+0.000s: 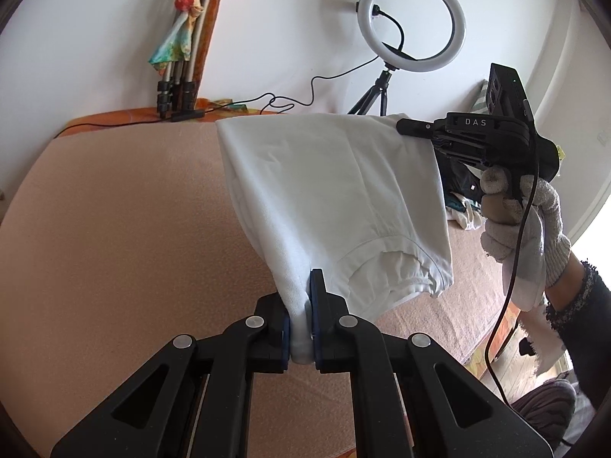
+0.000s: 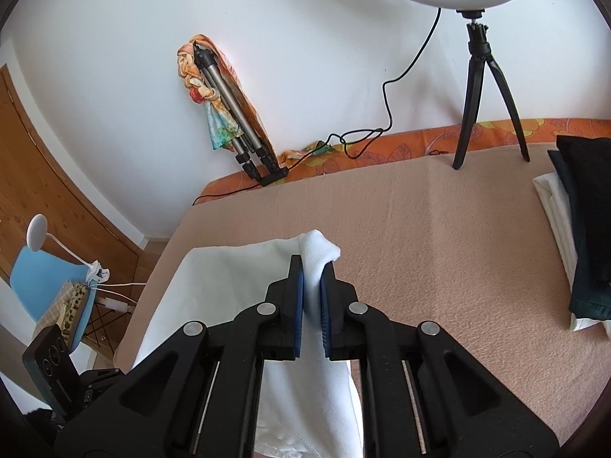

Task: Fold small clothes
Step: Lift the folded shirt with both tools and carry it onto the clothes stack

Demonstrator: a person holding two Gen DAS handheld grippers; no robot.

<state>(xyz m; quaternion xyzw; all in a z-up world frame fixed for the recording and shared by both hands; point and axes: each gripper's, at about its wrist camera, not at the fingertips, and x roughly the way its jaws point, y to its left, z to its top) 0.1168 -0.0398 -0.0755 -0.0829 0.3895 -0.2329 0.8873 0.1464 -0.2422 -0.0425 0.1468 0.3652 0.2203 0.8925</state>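
A white T-shirt [image 1: 328,198] hangs stretched in the air above the pink blanket [image 1: 114,229], folded, with its neck opening low on the right. My left gripper [image 1: 301,305] is shut on one corner of it. My right gripper [image 1: 404,126], held in a gloved hand, is shut on the far upper corner. In the right wrist view the right gripper [image 2: 311,294] pinches a bunch of the white T-shirt [image 2: 214,290], which trails down to the left over the blanket [image 2: 439,248].
A ring light on a black tripod [image 1: 412,26] stands at the back by the wall. A folded tripod wrapped in a coloured scarf [image 1: 183,45] leans on the wall. A stack of folded dark and white clothes [image 2: 576,229] lies at the right. A cable [image 1: 290,99] runs along the back edge.
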